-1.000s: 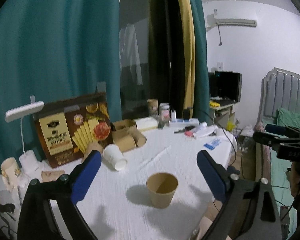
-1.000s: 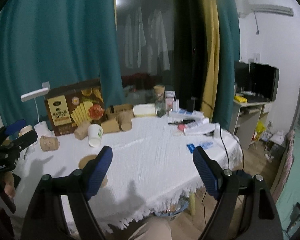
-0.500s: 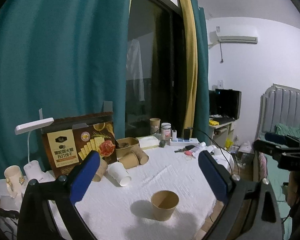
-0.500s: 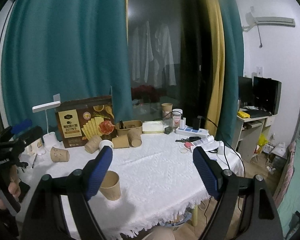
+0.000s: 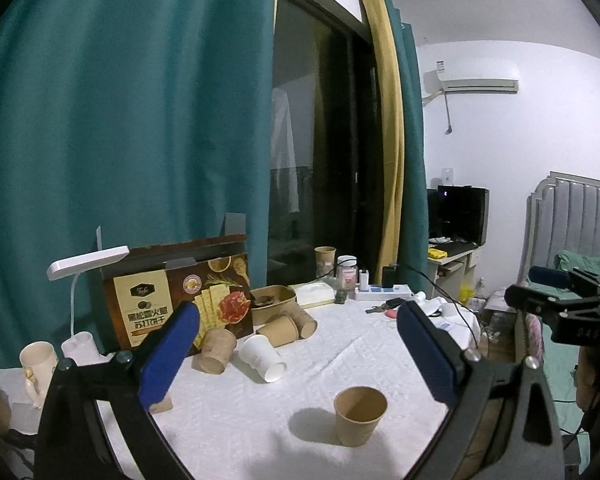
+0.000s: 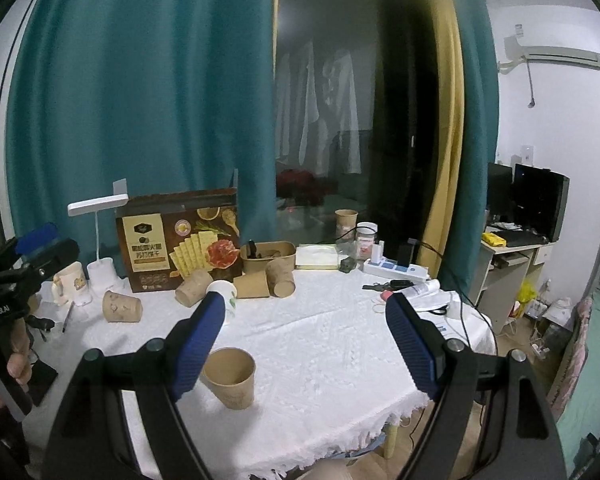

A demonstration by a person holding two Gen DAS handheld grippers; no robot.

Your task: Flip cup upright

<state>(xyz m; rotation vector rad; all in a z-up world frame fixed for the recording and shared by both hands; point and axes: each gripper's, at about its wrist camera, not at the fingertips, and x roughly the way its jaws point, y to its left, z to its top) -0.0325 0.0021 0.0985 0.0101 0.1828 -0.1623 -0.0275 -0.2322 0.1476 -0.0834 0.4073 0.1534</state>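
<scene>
Brown paper cup (image 5: 360, 415) upright on the white tablecloth (image 5: 236, 424), left gripper (image 5: 296, 352) and right gripper (image 6: 306, 340) both spread wide, empty, above the table.

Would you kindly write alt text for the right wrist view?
A brown paper cup stands upright on the white tablecloth, beside the open right gripper. Several cups lie tipped over behind, before a cracker box.
</scene>
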